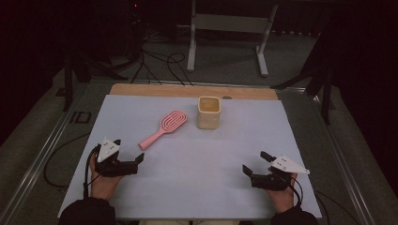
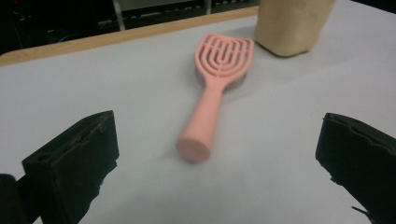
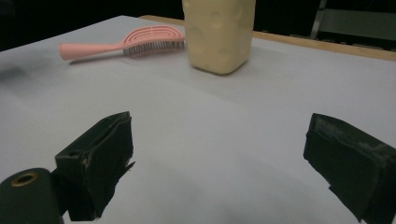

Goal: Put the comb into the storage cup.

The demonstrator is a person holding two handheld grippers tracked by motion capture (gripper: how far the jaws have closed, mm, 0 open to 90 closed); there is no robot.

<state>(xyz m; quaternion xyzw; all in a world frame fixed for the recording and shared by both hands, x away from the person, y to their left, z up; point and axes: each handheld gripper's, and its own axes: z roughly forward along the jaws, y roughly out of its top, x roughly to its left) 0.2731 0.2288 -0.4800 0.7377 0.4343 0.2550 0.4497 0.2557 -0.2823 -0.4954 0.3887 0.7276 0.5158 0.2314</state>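
A pink hairbrush [image 1: 165,125] lies flat on the white sheet, its handle pointing toward the near left. To its right a cream square cup [image 1: 208,112] stands upright. My left gripper [image 1: 127,150] rests low near the sheet's left side, open, just short of the handle's end. In the left gripper view the hairbrush [image 2: 218,74] lies ahead between the wide jaws of that gripper [image 2: 218,126], untouched, with the cup [image 2: 292,23] behind. My right gripper [image 1: 255,161] is open at the near right. Its own view shows the gripper [image 3: 219,123] empty, the cup [image 3: 219,32] and the hairbrush [image 3: 135,44] farther off.
The white sheet [image 1: 197,183] covers a wooden table whose back edge [image 1: 187,90] shows bare. Beyond it on the floor stand a metal frame [image 1: 230,23] and loose cables [image 1: 159,65]. Metal rails run along both sides of the table.
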